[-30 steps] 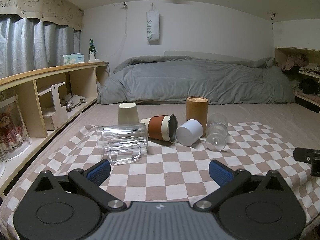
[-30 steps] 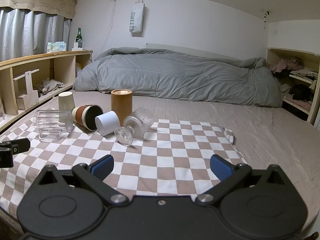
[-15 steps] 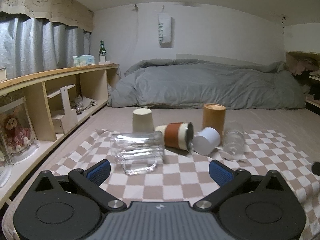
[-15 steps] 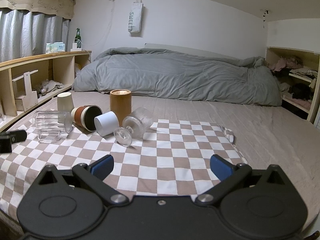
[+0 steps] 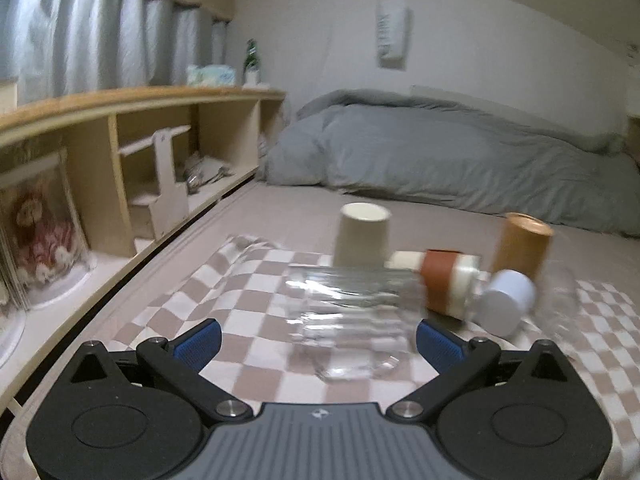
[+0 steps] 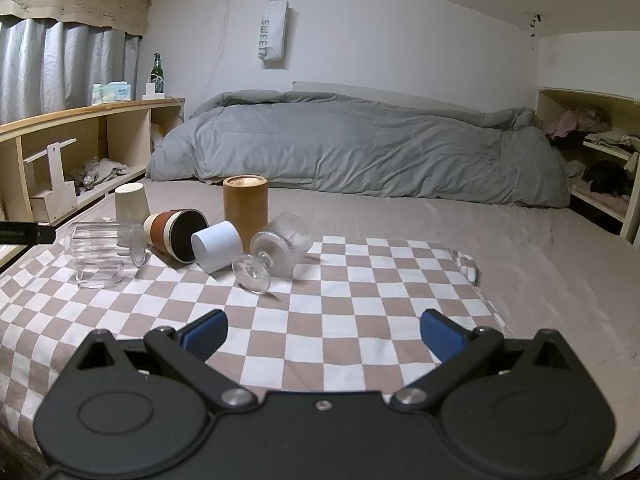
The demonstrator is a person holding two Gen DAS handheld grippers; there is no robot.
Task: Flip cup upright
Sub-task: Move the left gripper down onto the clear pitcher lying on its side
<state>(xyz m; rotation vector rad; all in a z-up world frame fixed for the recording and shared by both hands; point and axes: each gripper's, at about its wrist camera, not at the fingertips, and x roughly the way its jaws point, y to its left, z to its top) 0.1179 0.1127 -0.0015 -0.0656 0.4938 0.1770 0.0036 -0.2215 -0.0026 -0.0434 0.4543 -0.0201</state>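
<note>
A clear glass mug (image 5: 352,312) (image 6: 106,254) lies on its side on the checkered cloth (image 6: 360,300). My left gripper (image 5: 318,342) is open, its blue pads on either side of the mug and close in front of it. Behind the mug lie a brown-banded cup (image 5: 444,284) (image 6: 176,232), a white cup (image 5: 506,300) (image 6: 218,246) and a ribbed stem glass (image 6: 276,246), all on their sides. A beige cup (image 5: 362,236) (image 6: 130,202) stands upside down. My right gripper (image 6: 322,334) is open and empty over the cloth.
A tall brown canister (image 6: 245,208) stands upright behind the cups. A wooden shelf unit (image 5: 120,152) runs along the left. A grey duvet (image 6: 360,152) is piled at the back of the bed. The left gripper's tip (image 6: 24,233) shows at the left edge.
My left gripper has moved forward and left, closing in on the glass mug, which now sits between its pads; the view is blurred by motion. My right gripper has stayed almost still.
</note>
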